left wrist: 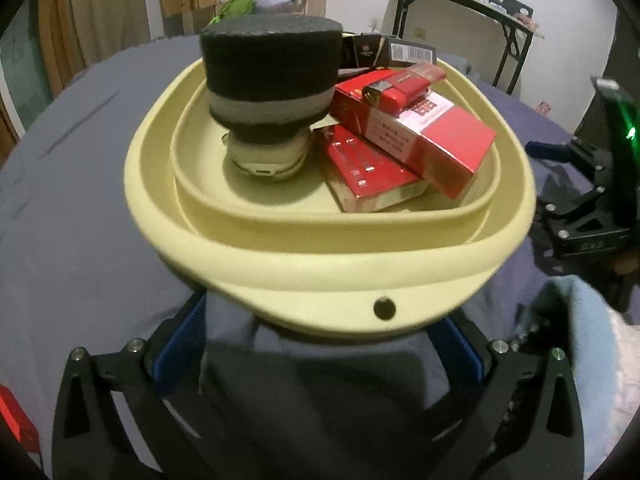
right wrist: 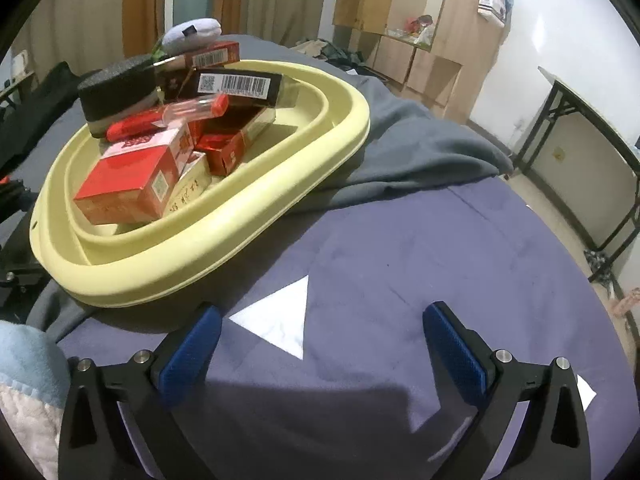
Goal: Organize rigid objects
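Observation:
A pale yellow basin (left wrist: pixel 320 276) sits on the blue cloth and holds a black and grey foam-topped brush (left wrist: pixel 268 76), red cigarette boxes (left wrist: pixel 424 136), a red lighter (left wrist: pixel 396 92) and dark boxes (left wrist: pixel 384 50). My left gripper (left wrist: pixel 320 344) is open, its blue pads on either side of the basin's near rim, which covers the fingertips. In the right wrist view the basin (right wrist: pixel 224 216) lies up left with the boxes (right wrist: pixel 128 184) inside. My right gripper (right wrist: pixel 324 332) is open and empty over the cloth, right of the basin.
The right gripper's black body (left wrist: pixel 588 184) shows at the right of the left wrist view. A white triangle patch (right wrist: pixel 280 320) is on the cloth. A folding table (right wrist: pixel 592 152) stands at the right. A light blue towel (right wrist: pixel 28 364) lies near left.

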`<state>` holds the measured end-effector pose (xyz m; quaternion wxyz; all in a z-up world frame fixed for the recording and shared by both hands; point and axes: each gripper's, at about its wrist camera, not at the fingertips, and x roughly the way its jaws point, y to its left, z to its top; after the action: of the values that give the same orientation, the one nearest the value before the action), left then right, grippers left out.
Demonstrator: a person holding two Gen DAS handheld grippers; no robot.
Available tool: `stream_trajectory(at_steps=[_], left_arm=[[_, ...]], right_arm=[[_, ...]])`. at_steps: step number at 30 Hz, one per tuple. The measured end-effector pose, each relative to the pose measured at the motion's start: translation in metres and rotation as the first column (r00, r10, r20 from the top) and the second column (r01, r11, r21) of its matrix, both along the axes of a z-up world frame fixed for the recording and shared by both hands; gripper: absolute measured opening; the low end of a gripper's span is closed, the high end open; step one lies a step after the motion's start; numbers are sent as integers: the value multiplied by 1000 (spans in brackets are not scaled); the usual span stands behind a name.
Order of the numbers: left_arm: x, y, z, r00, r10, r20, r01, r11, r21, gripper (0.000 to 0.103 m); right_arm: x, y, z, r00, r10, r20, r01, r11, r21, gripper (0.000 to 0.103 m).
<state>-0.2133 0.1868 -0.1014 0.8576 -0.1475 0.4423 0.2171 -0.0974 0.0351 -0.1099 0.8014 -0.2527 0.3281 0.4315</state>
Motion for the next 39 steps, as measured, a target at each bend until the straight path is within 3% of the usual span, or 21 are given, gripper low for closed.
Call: stream_trajectory(at_steps=[3, 39], left_arm=[[1, -3, -2, 1000, -2, 9, 1, 999, 38, 103], [6, -6, -11, 1000, 6, -16, -6, 1000, 24, 103]], right_arm=[[3, -1, -1, 1000, 5, -27, -4, 1000, 15, 103], [5, -6, 0, 1000, 4, -31, -3, 1000, 19, 103]])
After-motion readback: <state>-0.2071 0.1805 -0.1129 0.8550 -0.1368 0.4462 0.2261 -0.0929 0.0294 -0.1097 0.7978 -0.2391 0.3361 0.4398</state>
